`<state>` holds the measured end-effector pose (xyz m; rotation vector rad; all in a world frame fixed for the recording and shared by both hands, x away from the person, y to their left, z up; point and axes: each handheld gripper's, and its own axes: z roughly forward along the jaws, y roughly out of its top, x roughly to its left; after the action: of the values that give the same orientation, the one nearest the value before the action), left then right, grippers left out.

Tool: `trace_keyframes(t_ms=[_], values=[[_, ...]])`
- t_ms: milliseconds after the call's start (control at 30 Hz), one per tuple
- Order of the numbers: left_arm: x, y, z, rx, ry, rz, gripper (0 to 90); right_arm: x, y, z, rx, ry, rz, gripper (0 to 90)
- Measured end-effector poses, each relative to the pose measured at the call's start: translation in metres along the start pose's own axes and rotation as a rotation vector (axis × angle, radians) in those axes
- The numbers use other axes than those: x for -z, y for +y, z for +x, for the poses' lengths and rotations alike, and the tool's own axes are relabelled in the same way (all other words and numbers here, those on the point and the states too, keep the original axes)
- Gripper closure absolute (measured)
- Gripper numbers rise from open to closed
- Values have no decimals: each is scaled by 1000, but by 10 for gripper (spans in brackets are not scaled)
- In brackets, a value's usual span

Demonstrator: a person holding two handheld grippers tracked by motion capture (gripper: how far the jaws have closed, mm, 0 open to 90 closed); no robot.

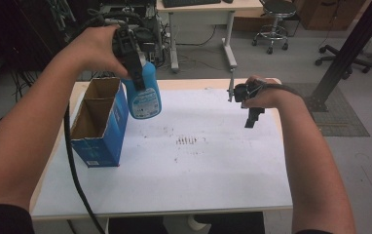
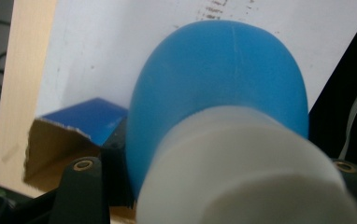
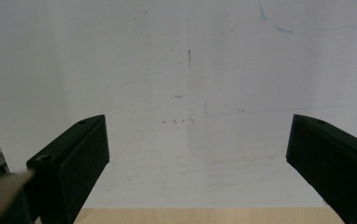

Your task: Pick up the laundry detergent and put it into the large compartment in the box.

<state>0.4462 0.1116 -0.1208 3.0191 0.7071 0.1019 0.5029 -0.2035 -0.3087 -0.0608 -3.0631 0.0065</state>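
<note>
Left gripper (image 1: 136, 73) clamped on blue bottle (image 1: 144, 95), above open box (image 1: 99, 124) edge, clear of table (image 1: 213, 161)

We can read no text: the bottle's (image 1: 143, 97) label and the small print low on the blue box (image 1: 99, 141) are too blurred, and the sheet (image 1: 198, 161) bears only smudges.

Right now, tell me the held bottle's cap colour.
White cap on the blue bottle; clearest in the left gripper view.

Close before the left gripper (image 2: 223, 186), the blue bottle's (image 2: 218, 79) white cap (image 2: 242, 177) is blurred and cut off at the bottom edge, hiding the box (image 2: 74, 135) partly behind it.
</note>
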Motion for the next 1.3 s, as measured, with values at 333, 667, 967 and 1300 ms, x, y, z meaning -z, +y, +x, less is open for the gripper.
trace_keyframes(t_ms=[333, 667, 967, 1300], values=[[17, -14, 13, 189, 0, -4, 379, 1, 0, 1, 3, -2, -1, 59], [28, -38, 29, 470, 5, -6, 380, 0, 5, 1, 14, -2, 2, 59], [43, -54, 41, 672, -39, -24, 380, 2, 3, 0, 6, 0, -8, 59], [63, -77, 55, 870, 12, -32, 379, 3, 7, 2, 21, -7, -16, 60]])
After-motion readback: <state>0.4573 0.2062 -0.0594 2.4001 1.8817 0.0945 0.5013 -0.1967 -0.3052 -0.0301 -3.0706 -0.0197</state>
